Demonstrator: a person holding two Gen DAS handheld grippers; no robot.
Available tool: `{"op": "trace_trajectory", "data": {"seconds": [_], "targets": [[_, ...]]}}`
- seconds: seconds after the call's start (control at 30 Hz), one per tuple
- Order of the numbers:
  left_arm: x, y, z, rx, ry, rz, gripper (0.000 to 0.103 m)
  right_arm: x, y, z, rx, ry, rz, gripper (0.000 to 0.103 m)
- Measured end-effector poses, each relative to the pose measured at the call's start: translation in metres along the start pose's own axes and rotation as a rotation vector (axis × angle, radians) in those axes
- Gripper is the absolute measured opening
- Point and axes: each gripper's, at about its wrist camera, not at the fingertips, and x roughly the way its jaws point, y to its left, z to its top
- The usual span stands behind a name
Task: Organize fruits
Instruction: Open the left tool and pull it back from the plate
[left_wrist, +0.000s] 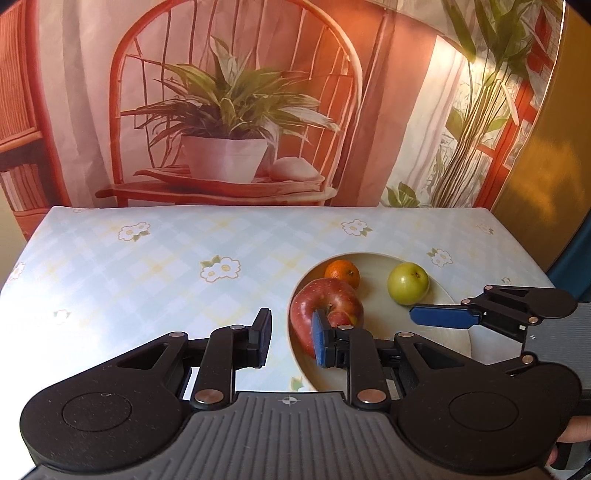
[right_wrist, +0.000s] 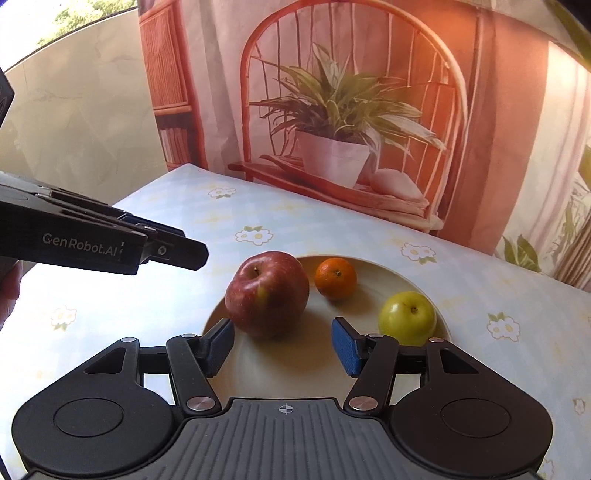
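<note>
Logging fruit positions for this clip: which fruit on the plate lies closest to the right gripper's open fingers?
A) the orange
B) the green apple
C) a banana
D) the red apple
D: the red apple sits just ahead of the open right gripper, on the plate.

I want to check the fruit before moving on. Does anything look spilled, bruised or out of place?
Nothing stands out. The red apple, orange and green apple all sit whole on the plate, apart from each other. Both grippers hold nothing, jaws open.
</note>
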Motion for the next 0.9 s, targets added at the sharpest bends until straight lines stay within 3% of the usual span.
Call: {"op": "trace_trajectory", "data": {"seconds": [0.23, 0.43, 0.9], "targets": [[-0.036, 0.000, -0.022, 0.000, -0.016, 0.039, 0.025, -0.036, 0.005, -0.026, 0.089, -0.051, -0.013, 0.055], [-0.057, 0.005, -0.053, -0.057, -0.001, 0.030, 0.025, -0.059, 0.010, -0.052, 0.121, -0.048, -0.032, 0.054], [-0.086, 0.020, -0.100, -0.152, -0.003, 0.027, 0.025, -0.070, 0.023, -0.071, 0.130, -0.012, -0.049, 0.053]]}}
